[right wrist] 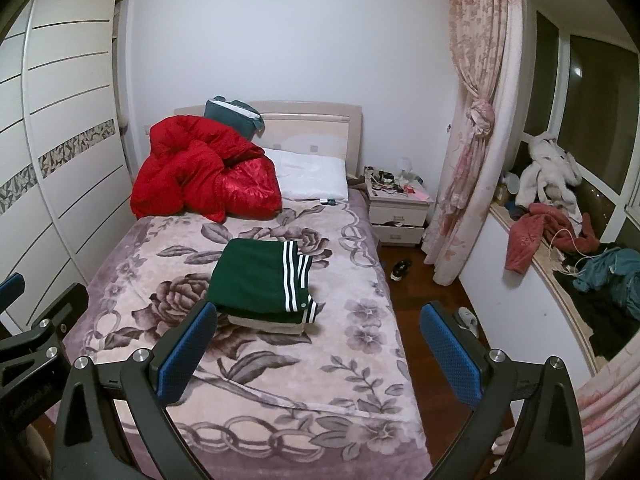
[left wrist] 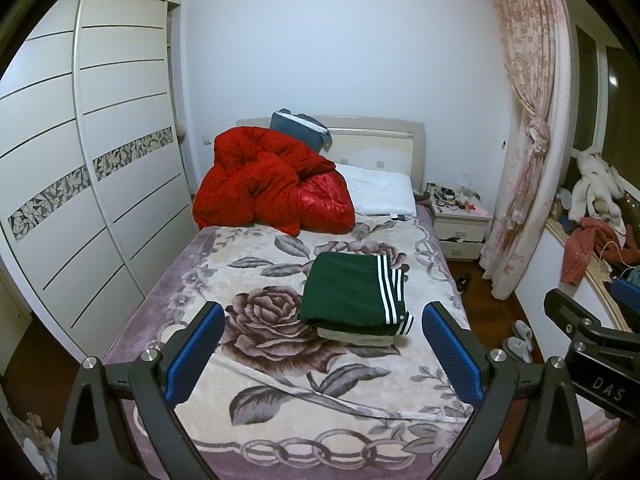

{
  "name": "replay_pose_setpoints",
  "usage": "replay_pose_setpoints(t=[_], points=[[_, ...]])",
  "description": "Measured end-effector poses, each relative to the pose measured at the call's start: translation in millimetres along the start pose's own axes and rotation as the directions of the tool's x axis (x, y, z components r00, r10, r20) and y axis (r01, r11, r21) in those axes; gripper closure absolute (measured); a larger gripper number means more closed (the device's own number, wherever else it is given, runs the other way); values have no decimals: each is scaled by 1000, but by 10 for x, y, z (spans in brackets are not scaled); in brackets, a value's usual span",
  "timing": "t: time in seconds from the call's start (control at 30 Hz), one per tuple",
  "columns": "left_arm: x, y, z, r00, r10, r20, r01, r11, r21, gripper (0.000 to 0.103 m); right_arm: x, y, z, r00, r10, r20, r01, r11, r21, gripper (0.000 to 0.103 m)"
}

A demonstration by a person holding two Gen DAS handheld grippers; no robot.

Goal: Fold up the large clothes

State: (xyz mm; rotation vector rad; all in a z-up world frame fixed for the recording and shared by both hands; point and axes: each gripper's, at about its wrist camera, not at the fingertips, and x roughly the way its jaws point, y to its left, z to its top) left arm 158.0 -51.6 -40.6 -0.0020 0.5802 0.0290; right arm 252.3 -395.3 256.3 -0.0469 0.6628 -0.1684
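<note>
Both sets of blue-padded fingers stand wide apart and hold nothing: the left gripper (left wrist: 324,354) and the right gripper (right wrist: 318,354) hover above the foot end of the bed (left wrist: 280,412), short of the folded pile. That pile, a green garment with white stripes (left wrist: 352,294) lying flat on a pale folded piece beneath it, sits on the floral blanket just beyond the left gripper's fingers and touches neither tool. It looks squared and finished, so the folding of this item appears done. Beyond the pile, toward the headboard, a red quilt (left wrist: 268,184) lies heaped and unfolded, with a grey-blue bundle (left wrist: 298,126) behind it and a white pillow (left wrist: 380,192) beside it. To the right of the bed, well apart from the pile, loose clothes (right wrist: 560,236) are strewn along the window ledge (right wrist: 540,264), none of them folded. Judging by this, one piece is complete and several large ones may remain; which is next cannot be told.
</note>
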Motion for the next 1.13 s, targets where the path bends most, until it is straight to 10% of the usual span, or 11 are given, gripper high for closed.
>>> replay_pose_setpoints(t=[1.13], points=[[35, -50, 52, 1000, 14, 7, -14, 1000, 2, 2, -80, -58, -9, 1000, -17, 0, 17, 1000, 17, 0]])
